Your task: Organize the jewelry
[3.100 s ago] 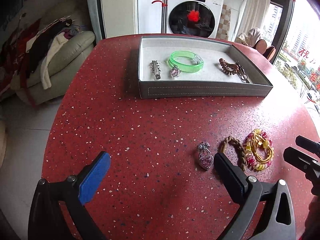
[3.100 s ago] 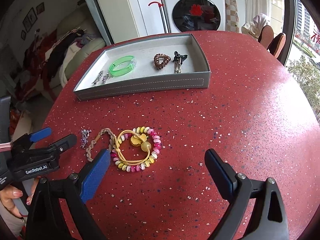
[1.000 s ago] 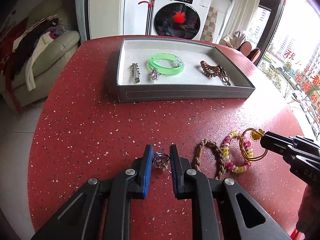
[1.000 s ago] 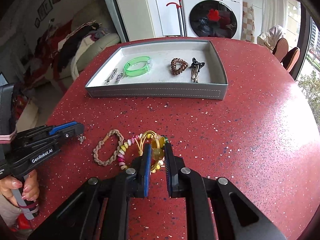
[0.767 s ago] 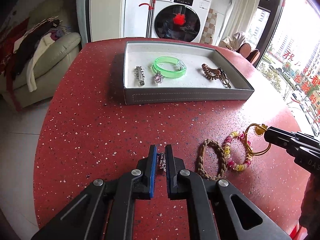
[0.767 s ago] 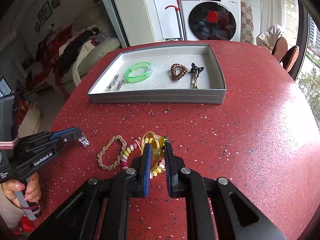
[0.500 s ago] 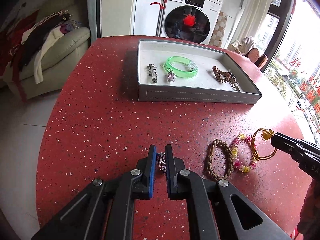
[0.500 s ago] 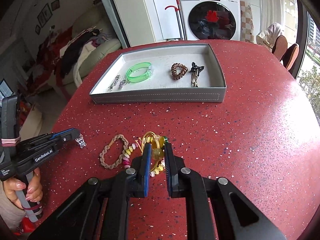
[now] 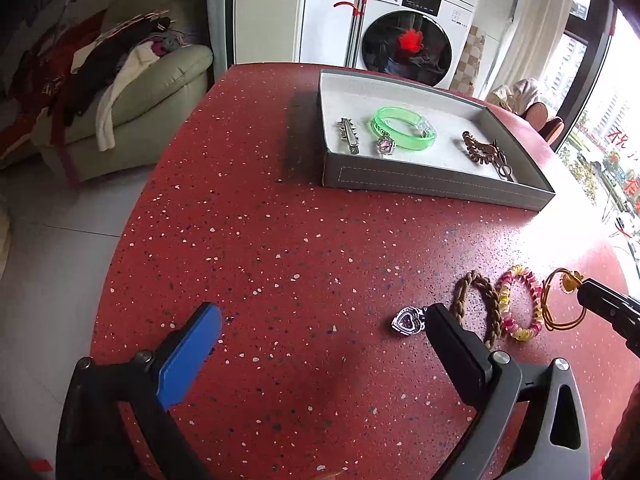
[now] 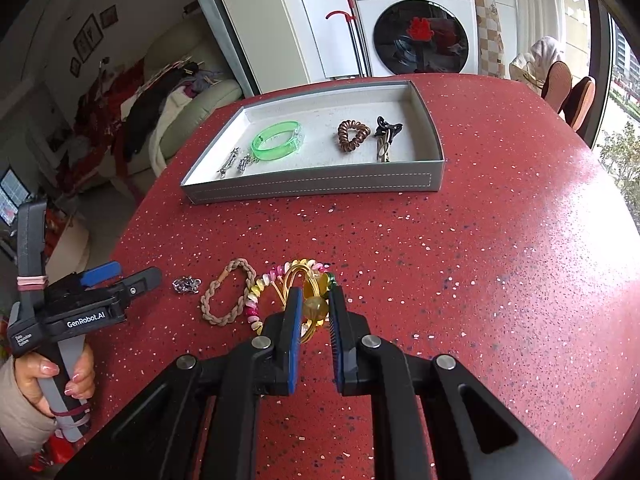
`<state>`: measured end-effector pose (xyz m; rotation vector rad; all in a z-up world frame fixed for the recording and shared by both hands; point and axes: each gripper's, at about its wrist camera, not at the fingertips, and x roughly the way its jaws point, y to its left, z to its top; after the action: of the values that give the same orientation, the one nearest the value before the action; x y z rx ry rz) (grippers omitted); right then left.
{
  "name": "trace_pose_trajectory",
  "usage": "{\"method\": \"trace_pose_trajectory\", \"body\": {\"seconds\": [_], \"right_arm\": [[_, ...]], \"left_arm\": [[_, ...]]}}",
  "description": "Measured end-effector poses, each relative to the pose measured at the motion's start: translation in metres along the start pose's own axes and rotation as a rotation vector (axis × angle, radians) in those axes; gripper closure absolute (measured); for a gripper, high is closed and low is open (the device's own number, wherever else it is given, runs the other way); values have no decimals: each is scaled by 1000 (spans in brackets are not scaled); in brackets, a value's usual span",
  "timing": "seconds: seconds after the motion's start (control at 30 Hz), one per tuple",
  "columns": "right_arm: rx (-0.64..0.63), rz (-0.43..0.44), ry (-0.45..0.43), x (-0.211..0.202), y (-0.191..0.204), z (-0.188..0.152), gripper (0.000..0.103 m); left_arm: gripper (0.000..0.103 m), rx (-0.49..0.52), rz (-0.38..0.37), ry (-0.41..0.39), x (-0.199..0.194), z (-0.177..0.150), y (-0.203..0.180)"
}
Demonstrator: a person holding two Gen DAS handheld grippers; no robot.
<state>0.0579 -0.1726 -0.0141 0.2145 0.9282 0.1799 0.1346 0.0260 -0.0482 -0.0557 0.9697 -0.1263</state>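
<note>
A grey jewelry tray [image 9: 436, 184] [image 10: 320, 190] stands at the far side of the red table. It holds a green bangle [image 9: 404, 128], a silver clip [image 9: 349, 136], a pink pendant, a brown spiral tie [image 10: 353, 136] and a black clip. My left gripper [image 9: 320, 324] is open and empty; a heart-shaped crystal charm [image 9: 408, 321] [image 10: 186, 285] lies on the table just beside its right finger. A braided brown band [image 9: 478, 304] [image 10: 228, 298] and a pink-yellow bead bracelet [image 9: 516, 304] lie beside it. My right gripper [image 10: 314, 300] is shut on a yellow hair tie [image 10: 312, 306] [image 9: 560, 300].
A sofa [image 9: 120, 92] piled with clothes stands left of the table. A washing machine [image 10: 416, 20] stands behind the table. Chairs [image 10: 568, 88] are at the far right. The table's left edge [image 9: 120, 236] drops to the floor.
My left gripper has opened and let go of the crystal charm, which now lies on the table. My right gripper still holds the yellow hair tie.
</note>
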Motion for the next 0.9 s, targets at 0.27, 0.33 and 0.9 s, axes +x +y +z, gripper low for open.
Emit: {"method": "trace_pose_trajectory", "body": {"seconds": [0.27,0.33,0.9], "right_arm": [[12,-3,-5,-4,-4,-5,89],[19,-4,-6,-5,-7,-5,89],[38,9,-16,-10,-7,-7,89]], "left_arm": [[0,139,10,-15,0,-2,-29],[0,196,20,-8,3,-6,-36],[68,279,-141,36,5,-7,-50]]}}
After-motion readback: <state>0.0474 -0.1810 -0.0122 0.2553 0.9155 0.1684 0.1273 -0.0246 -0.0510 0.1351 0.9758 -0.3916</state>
